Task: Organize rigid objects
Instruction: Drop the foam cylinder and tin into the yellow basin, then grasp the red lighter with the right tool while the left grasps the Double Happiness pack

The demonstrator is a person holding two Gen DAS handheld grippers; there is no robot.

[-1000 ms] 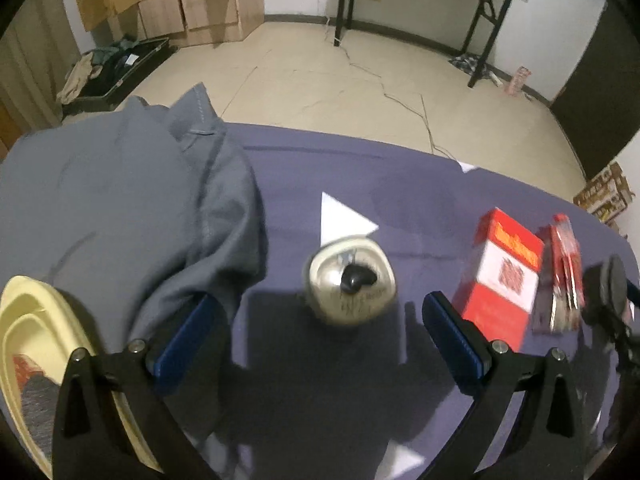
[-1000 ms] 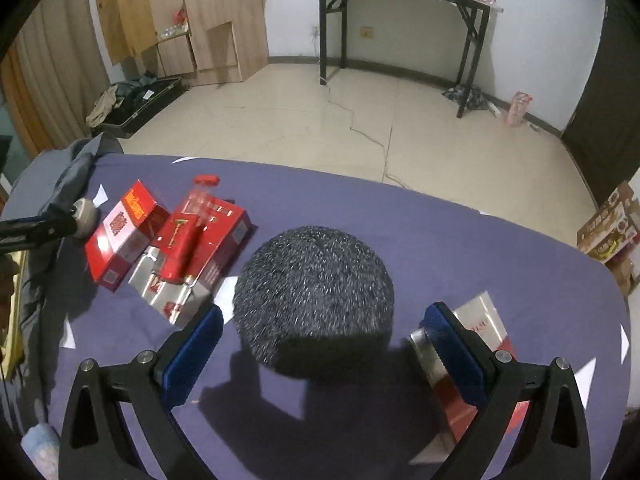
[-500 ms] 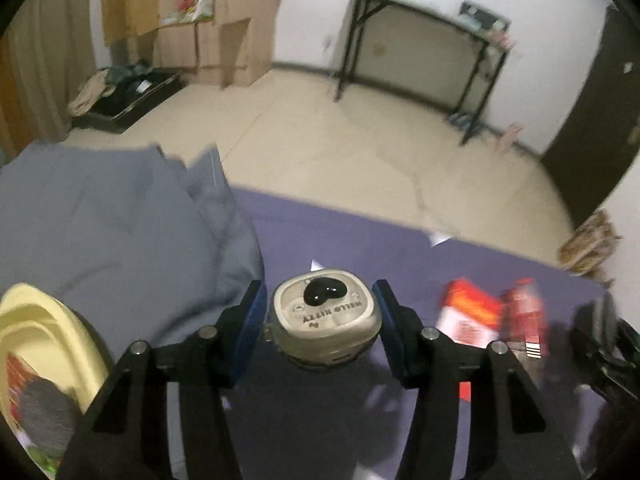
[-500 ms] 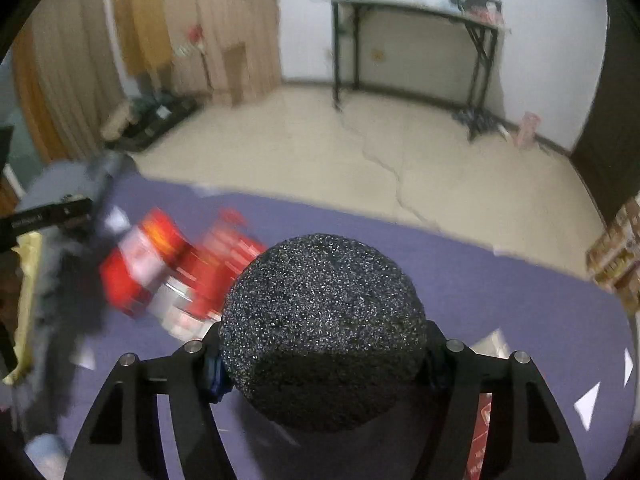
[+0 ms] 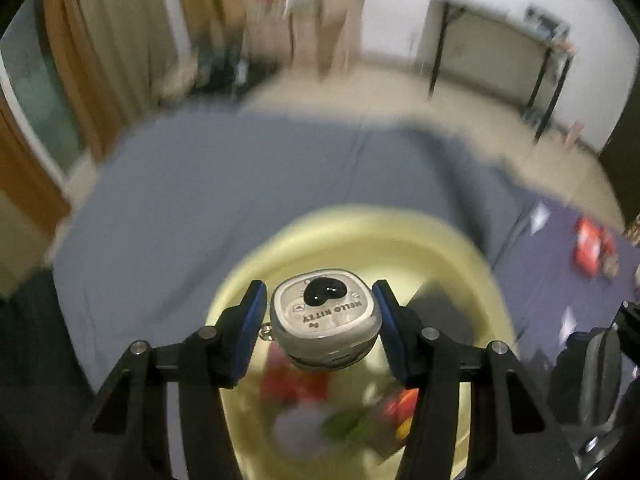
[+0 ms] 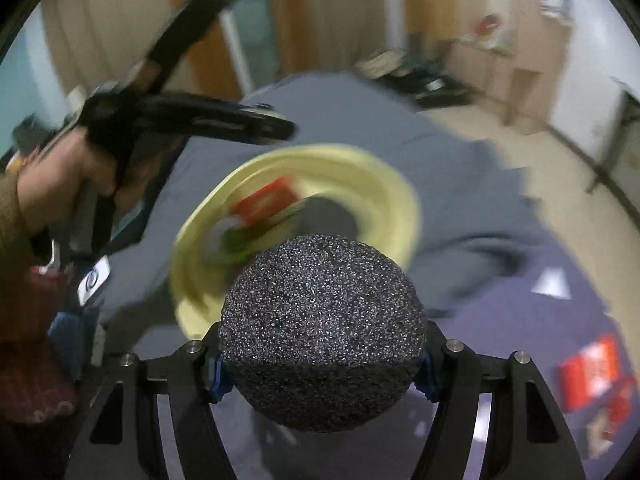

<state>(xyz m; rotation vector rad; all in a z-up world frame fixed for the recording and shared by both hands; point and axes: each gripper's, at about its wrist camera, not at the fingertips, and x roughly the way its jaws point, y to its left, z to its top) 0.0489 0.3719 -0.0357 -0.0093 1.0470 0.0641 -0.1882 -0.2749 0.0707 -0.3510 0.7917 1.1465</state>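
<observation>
Both claws went from spread around their targets on the desk to clenched and lifted: left claw (image 5: 320,320) grips the Hello Kitty case (image 5: 325,320) above the yellow basin (image 5: 460,248), right claw (image 6: 322,364) grips the black ball (image 6: 322,332) just short of it, so drop-off looks next.

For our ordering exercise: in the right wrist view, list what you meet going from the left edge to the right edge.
Hand holding the left gripper → yellow basin → black foam ball in the right gripper → white triangle marker → red box.
</observation>
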